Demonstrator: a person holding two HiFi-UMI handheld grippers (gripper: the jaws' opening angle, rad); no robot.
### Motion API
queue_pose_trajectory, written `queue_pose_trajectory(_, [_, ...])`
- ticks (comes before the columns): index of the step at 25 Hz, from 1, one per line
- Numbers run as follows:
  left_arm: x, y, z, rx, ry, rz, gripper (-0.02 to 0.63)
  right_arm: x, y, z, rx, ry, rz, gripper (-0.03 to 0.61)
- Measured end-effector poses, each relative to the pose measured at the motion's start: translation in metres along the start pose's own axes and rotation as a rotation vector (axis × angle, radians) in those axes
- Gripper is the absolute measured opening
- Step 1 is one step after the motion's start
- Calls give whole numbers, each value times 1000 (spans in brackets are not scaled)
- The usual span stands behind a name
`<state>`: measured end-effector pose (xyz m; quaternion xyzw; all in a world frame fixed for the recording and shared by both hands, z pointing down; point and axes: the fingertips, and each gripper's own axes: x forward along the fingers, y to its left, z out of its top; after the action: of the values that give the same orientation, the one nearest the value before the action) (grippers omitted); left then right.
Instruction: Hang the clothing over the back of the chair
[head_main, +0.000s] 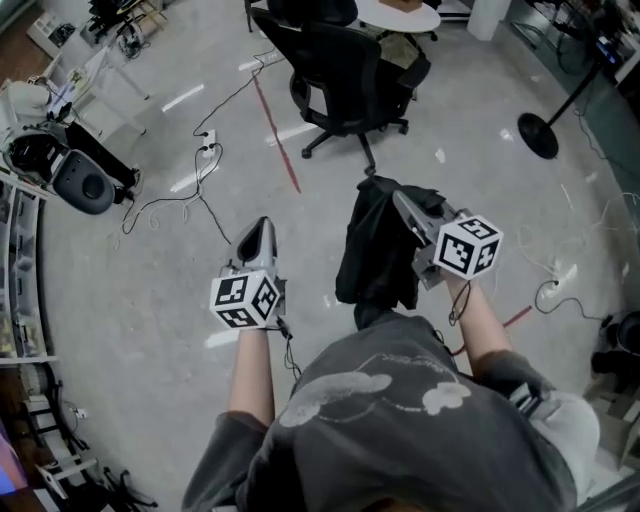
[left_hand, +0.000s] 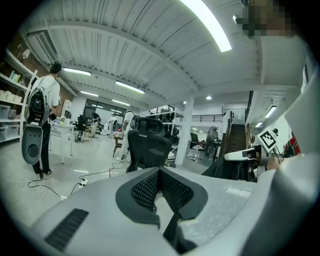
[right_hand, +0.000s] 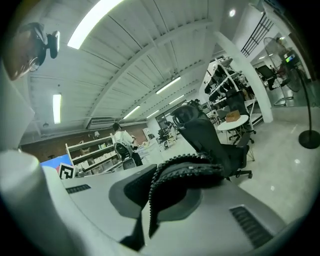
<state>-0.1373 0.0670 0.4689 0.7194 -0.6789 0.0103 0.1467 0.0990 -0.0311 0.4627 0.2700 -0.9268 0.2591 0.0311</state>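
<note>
The right gripper (head_main: 403, 200) was clamped on the clothing (head_main: 372, 255), the left gripper (head_main: 262, 226) closed, empty. The chair (head_main: 345, 75) at twelve o'clock stood bare; hanging was not yet done.

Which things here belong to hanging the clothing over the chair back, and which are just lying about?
Job:
- black clothing, held in the right gripper
- office chair

Lying about:
- fan stand
- power strip
- round white table

The right gripper (right_hand: 152, 187) has its jaws clamped on black clothing (right_hand: 192, 172), whose zipper edge trails toward 6 o'clock. From the jaws, a black office chair (right_hand: 207, 132) stands at 1 o'clock and a person (right_hand: 121, 137) by shelves (right_hand: 95, 150) at 11 o'clock.
</note>
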Motion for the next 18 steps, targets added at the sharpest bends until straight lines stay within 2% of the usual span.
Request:
queue_pose_trajectory(8, [108,0,36,14,-7,-28,2,47,-76,70,-13,-56,-12,2])
queue_pose_trajectory(11, [137,-2,46,19,-20,-27,2,53,-100,91,-18,-84,-16,2])
queue_pose_trajectory(15, [169,-11,60,-20,-42,-60,2,53,-124,115,-32,-114,-34,2])
queue_pose_trajectory(18, [186,-19,72,10,-52,-89,2,53,-138,126,-41,-128,-53,1])
